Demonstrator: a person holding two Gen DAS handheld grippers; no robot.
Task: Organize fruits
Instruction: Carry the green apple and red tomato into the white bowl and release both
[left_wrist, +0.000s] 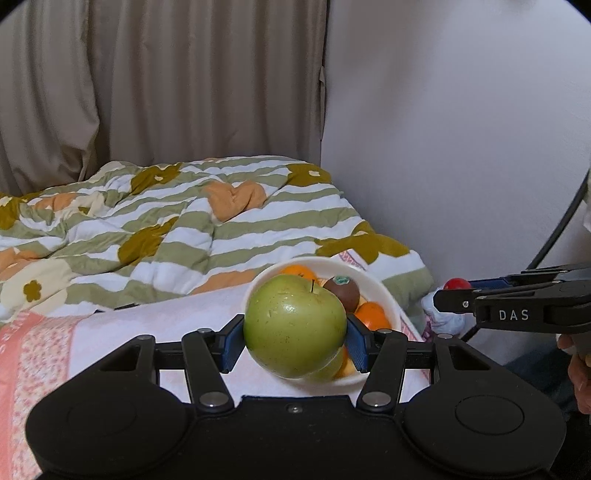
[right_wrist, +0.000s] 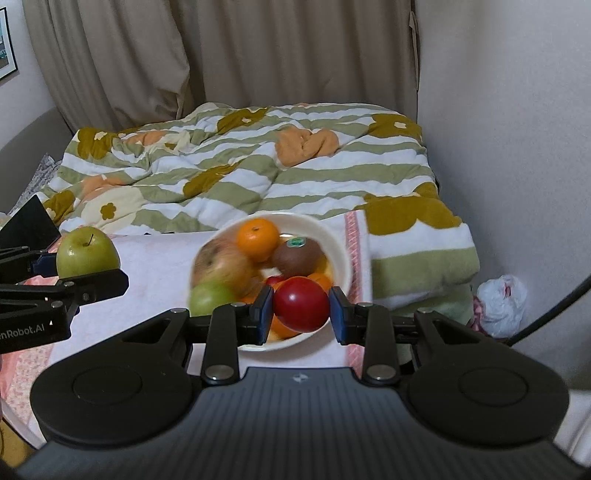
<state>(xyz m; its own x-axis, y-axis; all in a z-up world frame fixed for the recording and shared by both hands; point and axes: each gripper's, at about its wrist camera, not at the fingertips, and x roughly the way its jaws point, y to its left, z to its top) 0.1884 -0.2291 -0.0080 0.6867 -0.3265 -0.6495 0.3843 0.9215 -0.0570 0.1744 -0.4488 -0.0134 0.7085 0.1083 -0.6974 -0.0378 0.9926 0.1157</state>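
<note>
Here the left gripper (left_wrist: 294, 338) holds a green apple (left_wrist: 293, 326) between its blue pads, above the near rim of the white bowl (right_wrist: 334, 236). The right gripper (right_wrist: 301, 314) clamps a red apple (right_wrist: 301, 304) over the bowl's six o'clock edge. Inside the bowl, an orange (right_wrist: 258, 238) sits at twelve o'clock, a kiwi (right_wrist: 298, 258) at two, and a blurred green fruit (right_wrist: 210, 297) at eight. A striped floral quilt (right_wrist: 258, 166) lies beyond.

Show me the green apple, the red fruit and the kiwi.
green apple (left_wrist: 293, 328), left wrist view, front skin
red fruit (right_wrist: 301, 303), right wrist view, middle of its skin
kiwi (right_wrist: 297, 258), right wrist view, brown side below the sticker
</note>
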